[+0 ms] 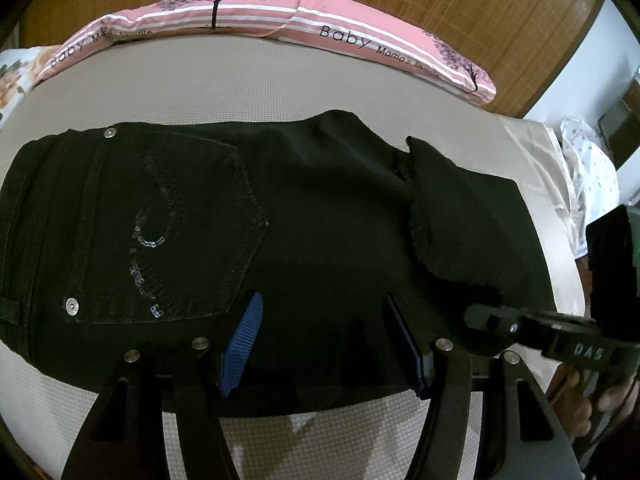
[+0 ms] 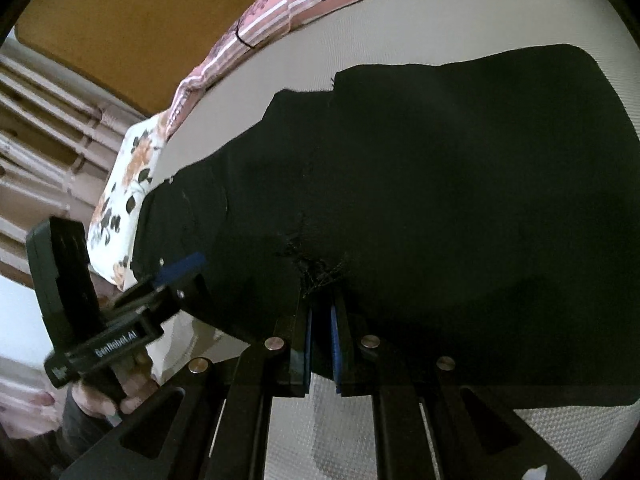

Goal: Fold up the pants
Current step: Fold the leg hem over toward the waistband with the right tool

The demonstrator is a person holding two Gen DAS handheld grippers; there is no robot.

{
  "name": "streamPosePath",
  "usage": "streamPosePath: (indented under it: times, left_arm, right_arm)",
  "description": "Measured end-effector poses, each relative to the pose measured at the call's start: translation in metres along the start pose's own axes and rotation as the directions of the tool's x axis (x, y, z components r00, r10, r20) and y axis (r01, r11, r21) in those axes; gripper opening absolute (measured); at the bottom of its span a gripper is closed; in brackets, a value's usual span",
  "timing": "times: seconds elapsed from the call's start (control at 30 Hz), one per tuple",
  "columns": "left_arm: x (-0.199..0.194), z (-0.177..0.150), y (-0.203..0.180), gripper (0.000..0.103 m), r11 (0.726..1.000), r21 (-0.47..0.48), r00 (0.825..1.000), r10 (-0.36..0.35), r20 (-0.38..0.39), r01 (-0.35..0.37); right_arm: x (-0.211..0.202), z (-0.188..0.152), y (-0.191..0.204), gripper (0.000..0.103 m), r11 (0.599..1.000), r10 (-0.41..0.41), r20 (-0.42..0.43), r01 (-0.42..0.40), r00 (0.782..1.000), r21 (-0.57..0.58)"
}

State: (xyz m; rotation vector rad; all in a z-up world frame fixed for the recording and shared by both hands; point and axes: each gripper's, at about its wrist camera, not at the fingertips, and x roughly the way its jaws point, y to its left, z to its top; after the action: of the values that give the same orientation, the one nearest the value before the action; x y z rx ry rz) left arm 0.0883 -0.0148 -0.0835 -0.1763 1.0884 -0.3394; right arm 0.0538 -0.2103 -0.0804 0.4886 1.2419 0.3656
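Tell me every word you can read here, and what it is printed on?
"Baby": pink pillow, printed twice.
"Mama's", then a blurred word: same pillow, beside "Baby".
"GenRobot.AI": left tool, on its handle.
"DAS": right tool, on its body.
Black pants: sequins only, no words.

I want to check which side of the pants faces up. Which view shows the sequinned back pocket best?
The left wrist view: the back pocket lies lit, stitching and sequins clear. In the right wrist view it is only a faint curved seam.
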Motion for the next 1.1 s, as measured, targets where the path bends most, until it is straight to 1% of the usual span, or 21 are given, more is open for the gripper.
streamPosePath:
  times: [0.07,0.1,0.17,0.2,0.23,0.3,0.37,0.43,0.53,0.63,0.73,0.83,0.87,0.93,1.1]
  left_arm:
    - [0.0,0.001,-0.001,0.063,1.0,0.002,1.0,-0.007,-0.003,0.007]
    - [0.001,0.001,0.0,0.063,1.0,0.002,1.0,-0.013,-0.005,0.013]
    - [0.001,0.002,-0.001,0.063,1.0,0.0,1.0,-0.026,-0.012,0.026]
    - [0.001,0.002,-0.001,0.063,0.999,-0.003,0.999,-0.034,-0.015,0.034]
    - [0.001,0.003,-0.002,0.063,0.999,-0.006,0.999,-0.041,-0.017,0.041]
    - [0.001,0.004,-0.003,0.063,0.998,-0.015,0.998,-0.058,-0.027,0.057]
    - [0.001,0.004,-0.005,0.063,0.996,-0.025,0.995,-0.086,-0.041,0.085]
    - [0.002,0.005,-0.008,0.063,0.993,-0.031,0.992,-0.112,-0.056,0.11]
    - [0.006,0.006,-0.013,0.063,0.985,-0.06,0.981,-0.17,-0.092,0.165]
    - [0.014,0.007,-0.017,0.063,0.966,-0.125,0.959,-0.244,-0.142,0.227]
    - [0.022,0.008,-0.017,0.063,0.942,-0.204,0.934,-0.305,-0.185,0.267]
    - [0.028,0.01,-0.017,0.063,0.922,-0.258,0.916,-0.343,-0.208,0.287]
    - [0.031,0.01,-0.016,0.062,0.912,-0.285,0.907,-0.36,-0.217,0.294]
    - [0.037,0.01,-0.015,0.062,0.897,-0.325,0.896,-0.382,-0.228,0.299]
    - [0.038,0.013,-0.02,0.062,0.897,-0.332,0.896,-0.379,-0.233,0.293]
  right_arm:
    - [0.0,-0.001,0.001,0.012,1.0,-0.004,-0.001,0.004,1.0,-0.015]
    - [-0.001,-0.002,0.002,0.015,1.0,0.002,0.005,-0.002,1.0,-0.02]
    - [-0.003,-0.002,0.002,0.025,1.0,0.025,0.005,-0.025,1.0,-0.012]
    - [-0.005,-0.002,0.001,0.034,0.999,0.048,0.01,-0.048,0.999,0.003]
    - [-0.006,-0.002,0.001,0.04,0.998,0.063,0.016,-0.063,0.998,0.011]
    - [-0.014,-0.003,0.001,0.044,0.996,0.088,0.039,-0.089,0.995,0.029]
    - [-0.025,-0.004,-0.003,0.044,0.994,0.094,0.079,-0.098,0.992,0.047]
    - [-0.035,-0.004,-0.01,0.044,0.993,0.083,0.126,-0.093,0.989,0.078]
    - [-0.052,-0.003,-0.028,0.044,0.983,0.063,0.207,-0.097,0.976,0.157]
    - [-0.063,-0.003,-0.041,0.045,0.975,0.034,0.254,-0.088,0.967,0.204]
    - [-0.073,-0.003,-0.05,0.045,0.97,0.014,0.289,-0.083,0.957,0.227]
    - [-0.079,-0.002,-0.055,0.045,0.965,0.015,0.311,-0.095,0.95,0.243]
    - [-0.08,-0.001,-0.057,0.045,0.964,0.015,0.318,-0.099,0.948,0.248]
    - [-0.083,-0.002,-0.058,0.045,0.963,0.014,0.327,-0.101,0.945,0.25]
    - [-0.087,0.0,-0.061,0.045,0.961,0.009,0.342,-0.102,0.94,0.257]
